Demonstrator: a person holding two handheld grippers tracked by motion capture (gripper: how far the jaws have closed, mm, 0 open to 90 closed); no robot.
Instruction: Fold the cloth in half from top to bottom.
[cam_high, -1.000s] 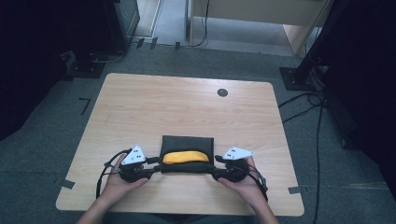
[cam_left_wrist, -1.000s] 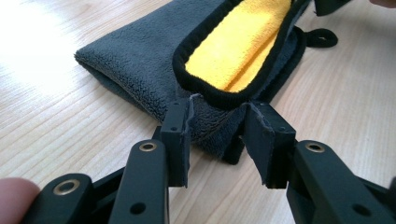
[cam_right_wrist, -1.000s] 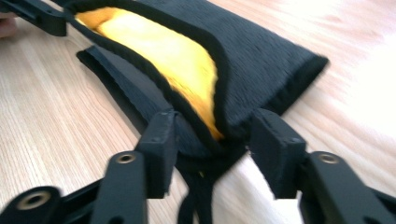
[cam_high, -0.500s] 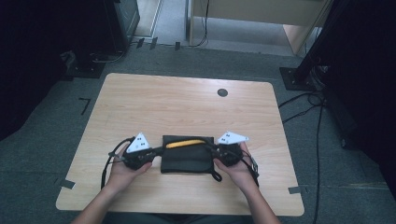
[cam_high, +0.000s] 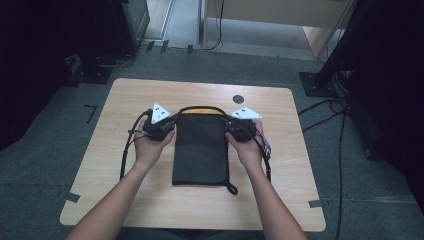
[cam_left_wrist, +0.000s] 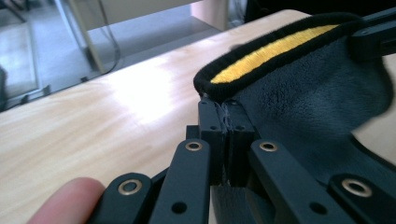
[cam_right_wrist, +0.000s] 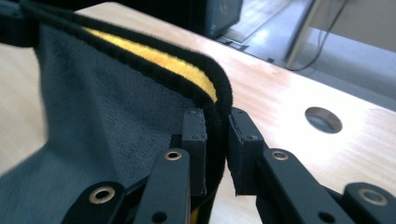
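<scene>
A dark grey cloth (cam_high: 200, 145) with black trim and a yellow underside lies lengthwise on the wooden table (cam_high: 150, 210). Its far edge is lifted, and a strip of yellow (cam_high: 202, 111) shows there. My left gripper (cam_high: 175, 119) is shut on the far left corner, and in the left gripper view (cam_left_wrist: 225, 109) the jaws pinch the cloth (cam_left_wrist: 303, 93) just under the trim. My right gripper (cam_high: 226, 120) holds the far right corner. Its jaws (cam_right_wrist: 217, 121) have just been opening a little, but the thick trim of the cloth (cam_right_wrist: 116, 116) is still clamped between the pads.
A round cable hole (cam_high: 238, 99) sits in the table just beyond the right gripper. A small cord loop (cam_high: 231, 189) hangs off the cloth's near right corner. Black cables trail from both grippers across the tabletop. Dark stands and cables are on the floor around the table.
Both hands moved away from the front edge and up. The folded bundle with its yellow face showing has been drawn out into a long dark strip, and both jaws have shut on its far edge.
</scene>
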